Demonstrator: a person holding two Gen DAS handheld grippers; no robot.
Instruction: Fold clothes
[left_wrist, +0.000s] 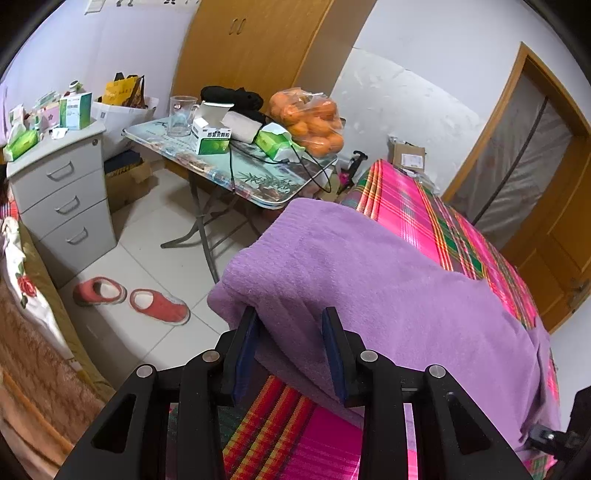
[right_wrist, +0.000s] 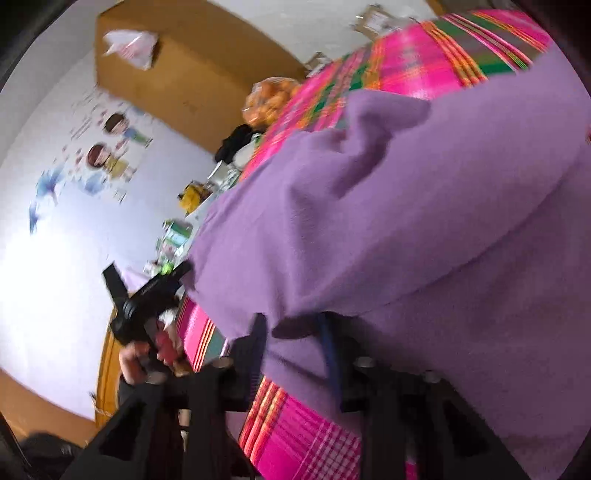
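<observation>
A bedroom with white walls and a pale tiled floor. A bed spread with a pink, green and orange plaid sheet (left_wrist: 424, 206) fills the 3 to 6 o'clock part of the left wrist view. A purple fleece garment (left_wrist: 369, 277) lies heaped across this sheet, and its near edge is raised clear of the bed.

The left gripper (left_wrist: 290, 321) points forward and downward toward 12 o'clock. Its black fingers with blue pads stand about half apart and clamp a thick fold of the garment's near edge.

In the right wrist view, the hand (right_wrist: 133, 362) carrying that gripper sits at 8 o'clock, beside the garment's corner. This view is rolled strongly to one side. The right gripper (right_wrist: 291, 328) points into the garment's underside, and the cloth runs between its fingers. Motion blur hides whether the pads press on it.

A folding metal table with a printed top (left_wrist: 258, 184) stands at 11 o'clock, with a clear bag of oranges (left_wrist: 310, 122) on it. A grey three-drawer cabinet (left_wrist: 66, 199) is at 9 o'clock, and a pair of red slippers (left_wrist: 159, 302) at 8 o'clock.
</observation>
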